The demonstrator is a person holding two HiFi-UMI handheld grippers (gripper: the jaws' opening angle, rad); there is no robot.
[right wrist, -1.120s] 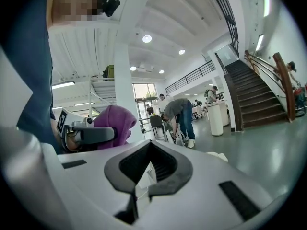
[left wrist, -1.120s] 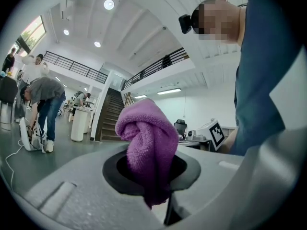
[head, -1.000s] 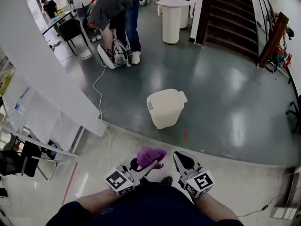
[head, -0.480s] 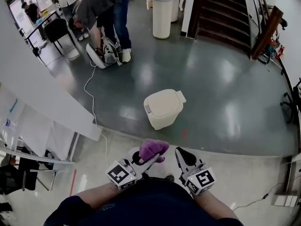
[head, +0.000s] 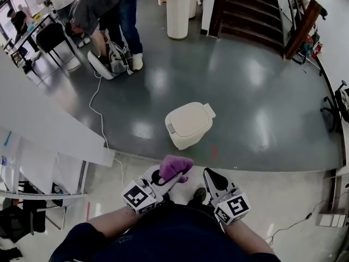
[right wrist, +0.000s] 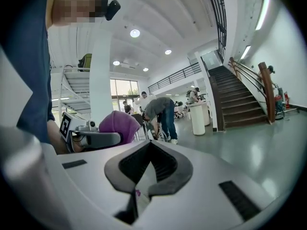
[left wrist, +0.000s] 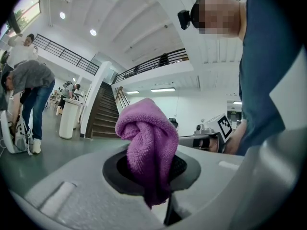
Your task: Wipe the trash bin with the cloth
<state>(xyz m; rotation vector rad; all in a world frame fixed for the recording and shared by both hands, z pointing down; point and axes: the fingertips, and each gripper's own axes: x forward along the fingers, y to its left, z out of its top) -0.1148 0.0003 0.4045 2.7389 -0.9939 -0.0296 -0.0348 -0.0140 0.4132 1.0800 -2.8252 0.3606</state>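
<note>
**Head view.** Trash bin [head: 188, 125], cream, lid down, stands alone on the dark floor, ahead of the person and well apart from both grippers. Both grippers are held close to the body, over the paler floor. The left gripper [head: 163, 180] carries a purple cloth [head: 175, 166] bunched at its tip. The right gripper [head: 211, 178] sits just beside it, and no contact with the cloth can be seen. Another person [head: 101, 7] bends over gear far off across the hall.

**Left gripper view.** The jaws pinch the cloth [left wrist: 147, 147]. A wad stands up above the pads and a tail hangs below them. The bin is out of frame.

**Right gripper view.** The jaws are pressed together with nothing between them. The cloth [right wrist: 120, 124] shows to the left, on the other gripper. The bin is out of frame here too.

**Judgement.** This looks like the approach step: the cloth is in hand and no wiping has begun. The next move calls for closing on the bin and lowering the left gripper until the wad meets the lid or wall. The bin looks light and may slide under pressure, so the right gripper could steady it.
</note>
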